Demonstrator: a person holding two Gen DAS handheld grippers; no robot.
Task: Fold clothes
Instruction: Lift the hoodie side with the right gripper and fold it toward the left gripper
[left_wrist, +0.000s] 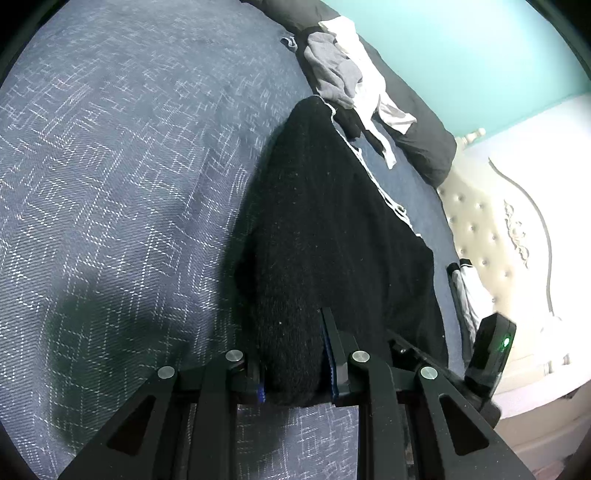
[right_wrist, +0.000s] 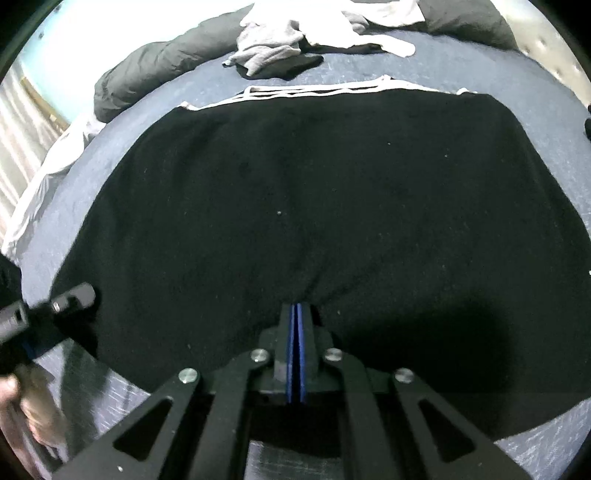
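Observation:
A black knit garment (right_wrist: 314, 192) lies spread on the blue patterned bedspread (left_wrist: 110, 166). A white trimmed edge (right_wrist: 314, 90) shows along its far side. My right gripper (right_wrist: 296, 308) is shut on the near edge of the black garment. In the left wrist view my left gripper (left_wrist: 291, 354) has a thick bunched fold of the black garment (left_wrist: 325, 229) between its jaws and holds it raised off the bed. The left gripper also shows at the left edge of the right wrist view (right_wrist: 55, 306), blurred.
A pile of grey, white and black clothes (left_wrist: 347, 81) lies at the far side of the bed, beside a dark pillow or duvet roll (right_wrist: 155, 70). A tufted cream headboard (left_wrist: 491, 221) and a teal wall (left_wrist: 480, 55) stand to the right.

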